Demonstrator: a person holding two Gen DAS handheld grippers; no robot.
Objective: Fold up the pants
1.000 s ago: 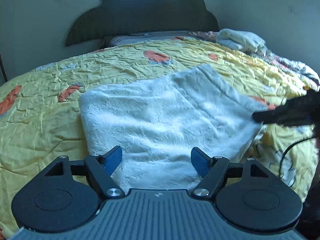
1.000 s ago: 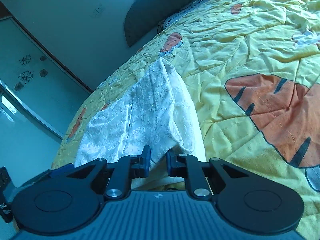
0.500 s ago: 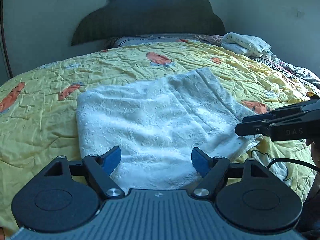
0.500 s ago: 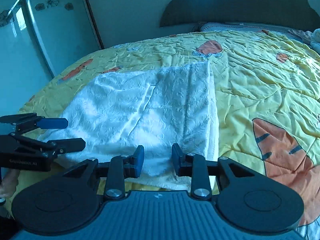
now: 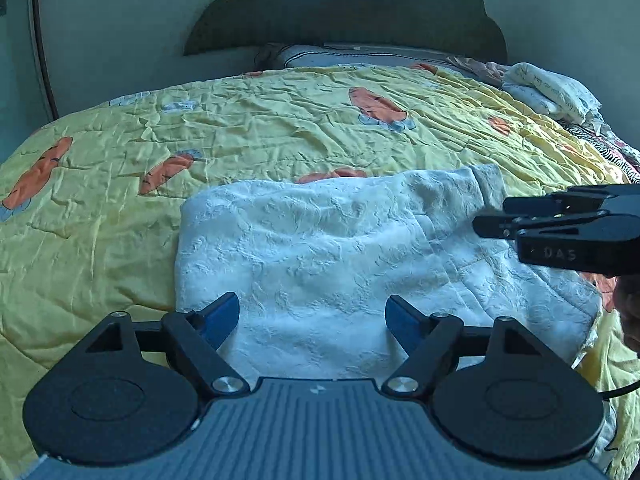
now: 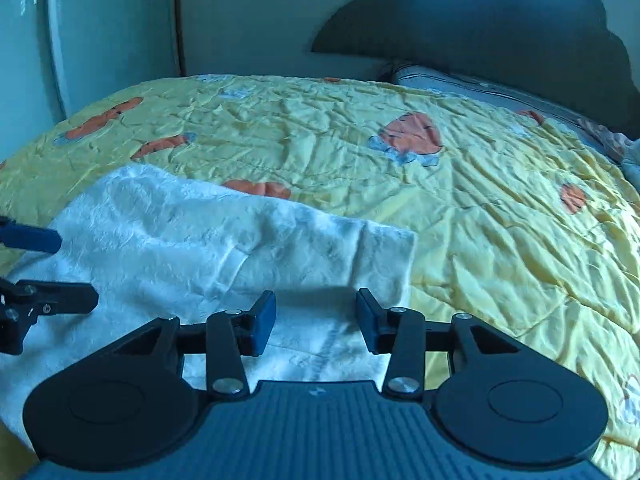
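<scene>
Two open grippers, my left gripper (image 5: 312, 318) and right gripper (image 6: 316, 316), hold nothing above the white pants (image 5: 340, 256) on the bed (image 5: 260, 120). The pants look soft and floppy; I'd pinch a doubled edge.

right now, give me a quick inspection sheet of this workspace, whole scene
surface: bed with a wrinkled yellow quilt printed with orange shapes.
job's things: white textured pants lying on the quilt's near part, bunched and creased at the far edge, not yet a neat fold.
clutter: folded pale bedding and a striped cloth at the far right edge of the bed; a pillow by the headboard.
grippers: left gripper open, over the pants, holding nothing; right gripper open, over the pants' near edge, holding nothing.
cables: one dark cable at the lower right of the left view.
surroundings: dark scalloped headboard, pale walls, a glossy panel on the left.
</scene>
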